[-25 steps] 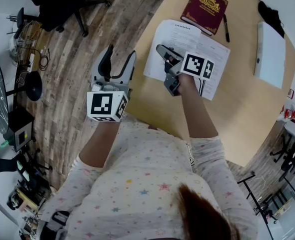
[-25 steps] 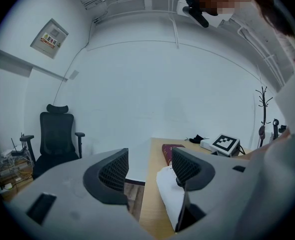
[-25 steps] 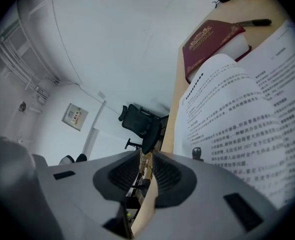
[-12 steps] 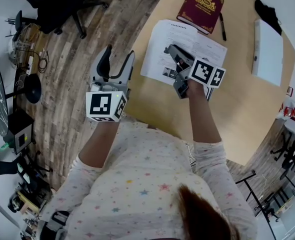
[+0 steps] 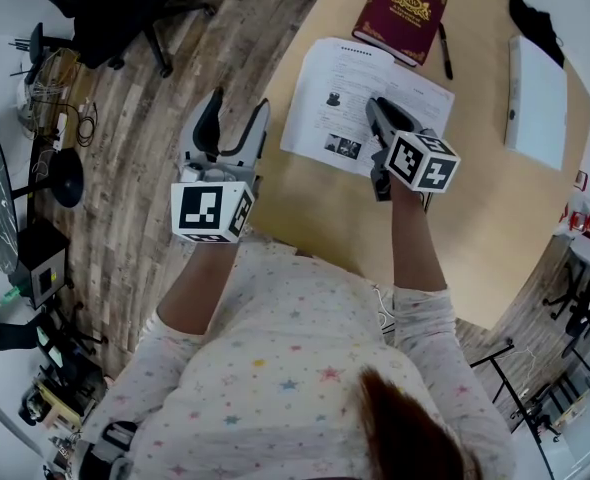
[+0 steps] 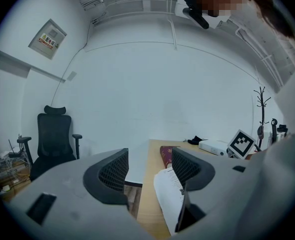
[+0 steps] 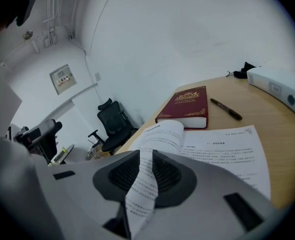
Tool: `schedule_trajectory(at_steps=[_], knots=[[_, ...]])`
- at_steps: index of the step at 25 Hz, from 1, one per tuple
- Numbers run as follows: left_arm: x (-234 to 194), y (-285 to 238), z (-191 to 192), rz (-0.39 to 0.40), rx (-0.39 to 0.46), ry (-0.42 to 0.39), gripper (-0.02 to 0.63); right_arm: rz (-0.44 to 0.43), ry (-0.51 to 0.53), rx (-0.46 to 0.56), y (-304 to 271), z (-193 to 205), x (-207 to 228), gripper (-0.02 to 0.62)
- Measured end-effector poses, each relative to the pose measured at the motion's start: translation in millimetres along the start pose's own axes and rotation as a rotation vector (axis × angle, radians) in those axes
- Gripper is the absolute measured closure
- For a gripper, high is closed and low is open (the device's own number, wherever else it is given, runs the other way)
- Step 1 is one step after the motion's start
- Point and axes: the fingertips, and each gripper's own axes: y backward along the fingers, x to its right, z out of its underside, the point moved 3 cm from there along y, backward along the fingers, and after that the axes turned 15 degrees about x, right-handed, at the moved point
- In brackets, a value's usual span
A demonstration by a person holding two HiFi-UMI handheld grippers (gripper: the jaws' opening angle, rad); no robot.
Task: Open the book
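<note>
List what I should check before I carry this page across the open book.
1. Grip: right gripper shut on the page, ok.
2. Single sheet pinched: cannot tell.
3. Page intact: it bows up from the open book, no tear visible, ok.
4. Book steadied: left gripper open, empty, off the table edge, not ok.
5. Pages unobstructed: maroon book and pen lie beyond the top edge, ok.
</note>
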Motion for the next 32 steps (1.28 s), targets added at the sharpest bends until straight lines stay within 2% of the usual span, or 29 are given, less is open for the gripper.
schedule_trajectory(at_steps=[7,19,32], knots=[[-1,0,0,0.002,-0.004,-0.006,0.336,0.028,0.042,-0.028,7,13,7,0.506],[-6,1,3,-0.001,-0.010,-0.007,0.336,0.030,0.086,-0.058,1,23,4,0.502],[-10,1,4,-0.001,-0.014,-0.002,0.336,0.020,0.207,-0.128,-13,29,-10,0.500]])
